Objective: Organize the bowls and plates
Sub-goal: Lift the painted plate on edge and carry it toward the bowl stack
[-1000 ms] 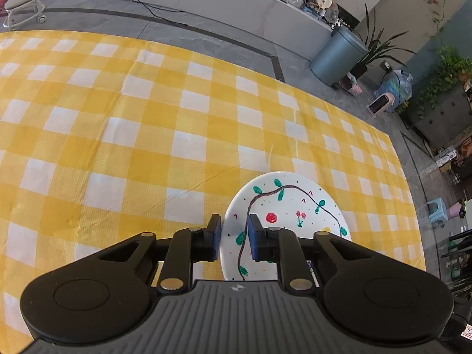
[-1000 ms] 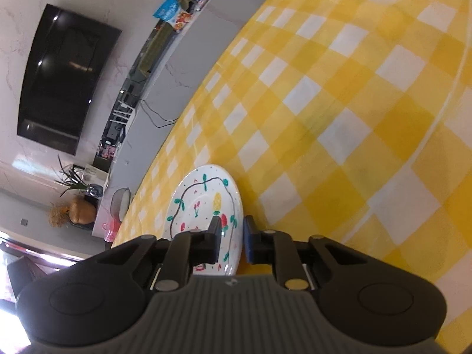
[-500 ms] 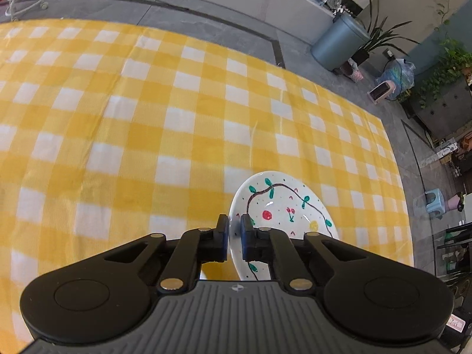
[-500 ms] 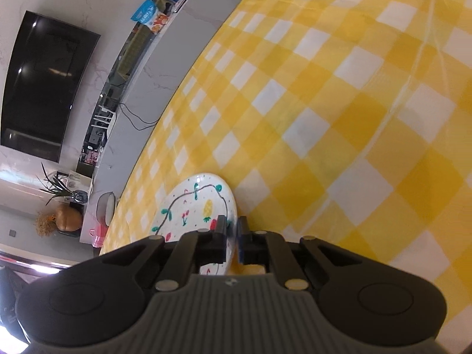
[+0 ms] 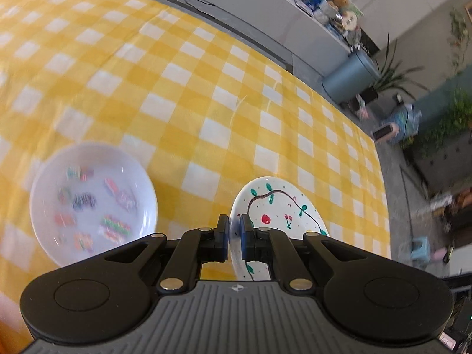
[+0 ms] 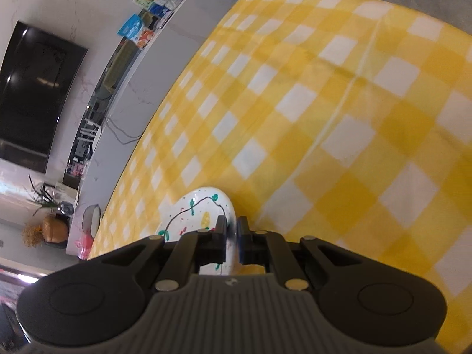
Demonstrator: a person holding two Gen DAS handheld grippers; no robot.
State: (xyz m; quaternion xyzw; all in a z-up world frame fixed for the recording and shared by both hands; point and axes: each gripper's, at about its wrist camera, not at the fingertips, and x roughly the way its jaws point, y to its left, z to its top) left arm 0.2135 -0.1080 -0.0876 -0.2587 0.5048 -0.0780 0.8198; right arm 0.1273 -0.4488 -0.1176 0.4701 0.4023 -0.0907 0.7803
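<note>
The left tool (image 5: 234, 230) and right tool (image 6: 231, 231) each clenched one rim of the vine plate (image 5: 280, 206); the candy-pattern plate (image 5: 91, 200) lay just beside it, on the left tool's side.

Tablecloth (image 5: 206, 94): yellow-and-white check, darker yellow where stripes cross.
Vine plate (image 5: 283, 206): white, dark brown-purple winding line, green leaves, red round fruit, small red cherries on green stems, fine dots; right wrist view adds yellow fruit with green specks.
Sticker plate (image 5: 91, 200): white, scattered blurred multicolour patches in pink, green, purple, orange.
Left gripper (image 5: 234, 233): black fingers, blue pads, grey ribbed body.
Right gripper (image 6: 231, 236): same black, blue, grey.
Bin (image 5: 351, 76): blue-grey.
Screen (image 6: 32, 88): black.
</note>
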